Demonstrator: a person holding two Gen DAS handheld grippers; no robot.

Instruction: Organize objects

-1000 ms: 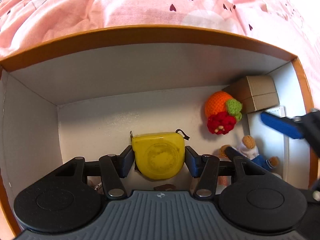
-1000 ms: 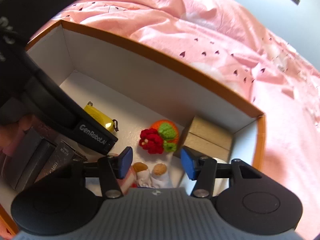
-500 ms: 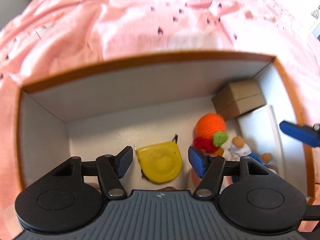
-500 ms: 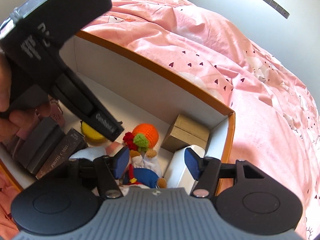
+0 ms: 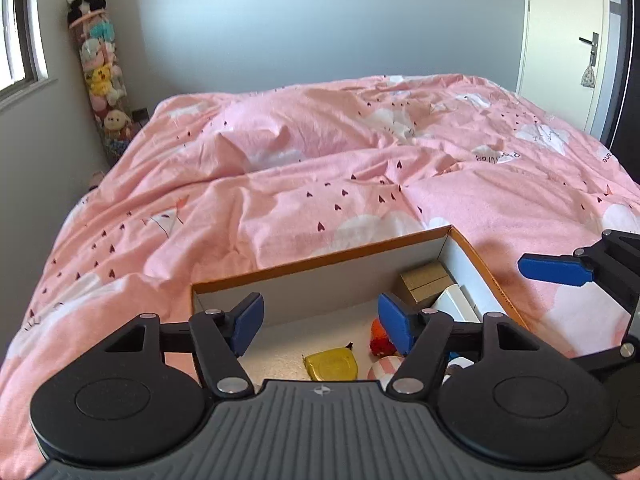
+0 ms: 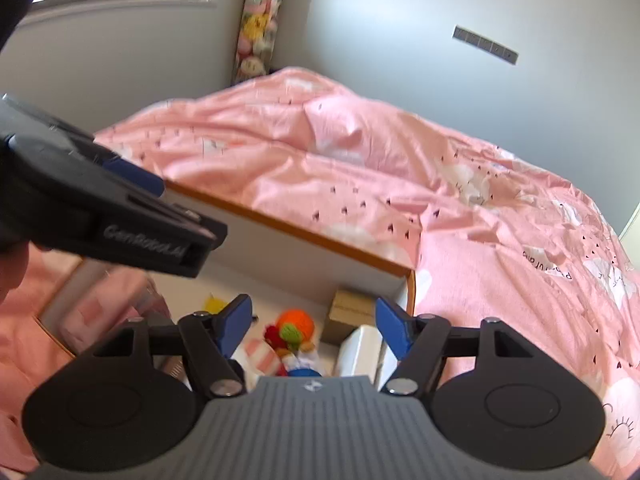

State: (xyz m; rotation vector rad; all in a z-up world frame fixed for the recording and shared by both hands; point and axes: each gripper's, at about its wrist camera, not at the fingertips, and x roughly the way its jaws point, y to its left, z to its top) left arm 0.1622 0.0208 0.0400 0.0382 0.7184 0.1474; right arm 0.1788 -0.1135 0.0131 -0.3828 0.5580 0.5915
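An orange-rimmed white box (image 5: 320, 258) sits on the pink bed. On its floor lie a yellow tape measure (image 5: 331, 365), an orange crocheted fruit (image 6: 297, 322), a brown carton (image 5: 426, 280), a white box (image 5: 456, 304) and a small doll (image 6: 302, 360). My left gripper (image 5: 322, 322) hovers above the box's near side. Its jaws are opening with nothing between them, and the tape measure lies well below. My right gripper (image 6: 313, 324) hangs over the box's right end. Its jaws are opening too, also with nothing between them. One of the right gripper's blue pads (image 5: 554, 270) shows in the left wrist view.
The pink duvet (image 5: 360, 168) spreads all around the box. A column of plush toys (image 5: 100, 68) stands in the far left corner beside a window. A white door (image 5: 576, 40) is at the far right. A pink striped item (image 6: 262, 354) lies among the box's contents.
Both grippers have risen out of the box and tipped up toward the room. The left one has drawn away from the yellow tape measure, which stays on the box floor. Both jaws have widened.
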